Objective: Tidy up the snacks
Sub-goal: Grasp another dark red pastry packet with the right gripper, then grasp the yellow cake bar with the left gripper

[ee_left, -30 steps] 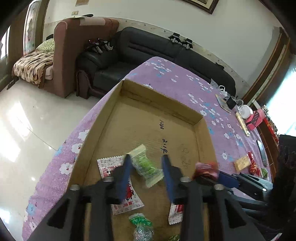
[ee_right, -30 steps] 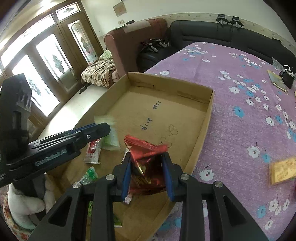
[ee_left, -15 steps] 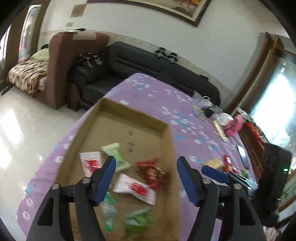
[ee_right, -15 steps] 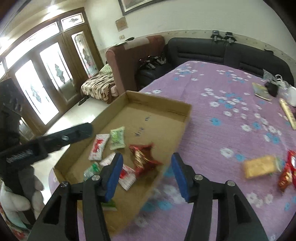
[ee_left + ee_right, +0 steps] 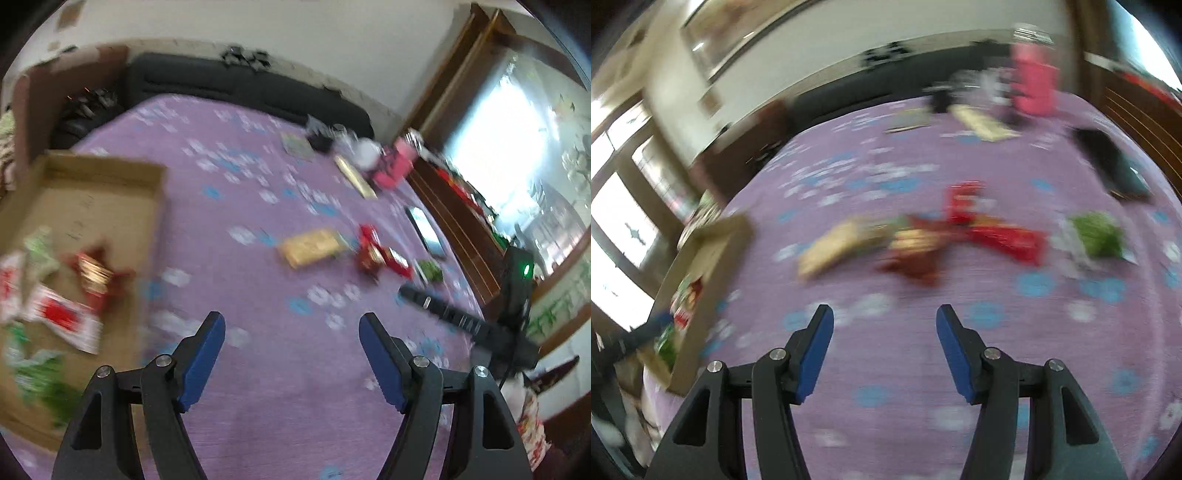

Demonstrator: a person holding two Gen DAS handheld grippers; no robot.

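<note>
My left gripper is open and empty above the purple flowered cloth. The cardboard box lies to its left and holds several snack packets, among them a red one. My right gripper is open and empty. Ahead of it on the cloth lie a yellow packet, red packets and a green packet. The same loose packets show in the left wrist view, the yellow one and the red ones. Both views are motion-blurred.
A black phone, a pink box and small items sit at the far side of the table. A black sofa stands behind the table. The other gripper's body shows at the right of the left wrist view.
Both grippers let go of their packets into the box, opened wide, then swung right, away from the box toward the loose snacks on the cloth.
</note>
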